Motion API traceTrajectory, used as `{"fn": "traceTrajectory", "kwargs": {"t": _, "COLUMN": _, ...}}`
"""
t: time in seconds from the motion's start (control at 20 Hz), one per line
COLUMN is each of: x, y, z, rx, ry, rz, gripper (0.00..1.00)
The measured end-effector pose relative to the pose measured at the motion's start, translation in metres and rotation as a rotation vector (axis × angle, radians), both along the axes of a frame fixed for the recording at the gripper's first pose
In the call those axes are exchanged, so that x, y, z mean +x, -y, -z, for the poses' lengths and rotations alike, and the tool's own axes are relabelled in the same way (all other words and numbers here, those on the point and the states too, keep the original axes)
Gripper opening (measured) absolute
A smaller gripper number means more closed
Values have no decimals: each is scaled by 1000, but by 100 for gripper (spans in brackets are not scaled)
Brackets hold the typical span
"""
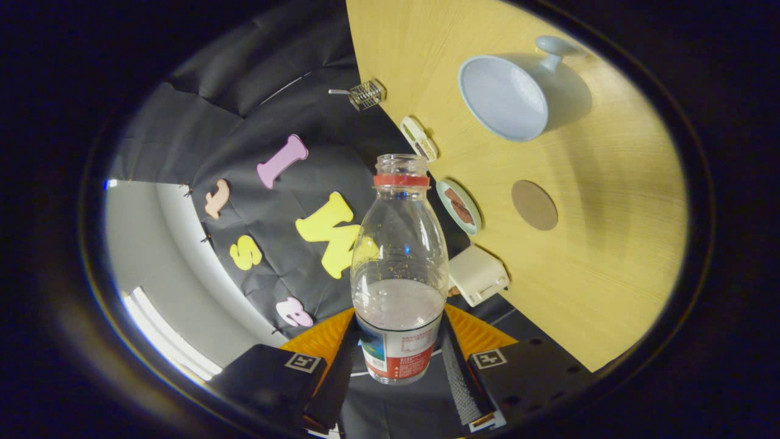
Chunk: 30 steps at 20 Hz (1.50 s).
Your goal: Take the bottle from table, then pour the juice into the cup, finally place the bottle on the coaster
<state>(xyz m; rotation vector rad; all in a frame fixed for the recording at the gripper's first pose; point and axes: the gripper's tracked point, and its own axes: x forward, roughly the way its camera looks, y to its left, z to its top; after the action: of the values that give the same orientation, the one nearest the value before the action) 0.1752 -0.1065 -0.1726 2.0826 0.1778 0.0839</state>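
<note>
The bottle point(399, 274), uncapped with a red neck ring and some pale juice left inside, stood clamped between the two fingers of the claw point(399, 356), which pressed on its labelled lower part. At about two o'clock from its neck lay the round brown coaster point(534, 205) on the wooden surface point(609, 256). Beyond that, near one o'clock, sat the pale blue cup point(503, 97).

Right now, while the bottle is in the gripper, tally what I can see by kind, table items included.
Bottles: 1, the bottle, uncapped, clamped between the gripper fingers
Cups: 1, the pale blue cup
Coasters: 1, the round brown coaster
Small dishes: 2, an oblong dish and a round dish
Boxes: 1, the cream box
Wire baskets: 1, the wire basket
Total: 7
</note>
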Motion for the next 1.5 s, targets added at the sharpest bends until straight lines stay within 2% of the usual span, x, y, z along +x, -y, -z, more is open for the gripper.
{"fn": "traceTrajectory", "kwargs": {"t": 0.15, "x": -5, "y": -12, "z": -3, "rx": -95, "ry": 17, "rz": -35, "gripper": 75}}
{"fn": "traceTrajectory", "kwargs": {"t": 0.4, "x": -15, "y": -24, "z": 12, "rx": -346, "ry": 10, "rz": -98, "gripper": 75}}
{"fn": "traceTrajectory", "kwargs": {"t": 0.55, "x": -31, "y": -35, "z": 31, "rx": -529, "ry": -4, "rz": -152, "gripper": 75}}
{"fn": "traceTrajectory", "kwargs": {"t": 0.75, "x": -46, "y": -40, "z": 29, "rx": -764, "ry": 42, "rz": -181, "gripper": 75}}
{"fn": "traceTrajectory", "kwargs": {"t": 0.9, "x": -61, "y": -45, "z": 28, "rx": -1049, "ry": 76, "rz": -218, "gripper": 75}}
{"fn": "traceTrajectory", "kwargs": {"t": 1.05, "x": -76, "y": -34, "z": 30, "rx": -1295, "ry": 78, "rz": -205, "gripper": 76}}
{"fn": "traceTrajectory", "kwargs": {"t": 1.35, "x": -83, "y": -21, "z": 25, "rx": -1595, "ry": 75, "rz": -160, "gripper": 76}}
{"fn": "traceTrajectory", "kwargs": {"t": 1.5, "x": -83, "y": -23, "z": 21, "rx": -1701, "ry": 73, "rz": -149, "gripper": 76}}
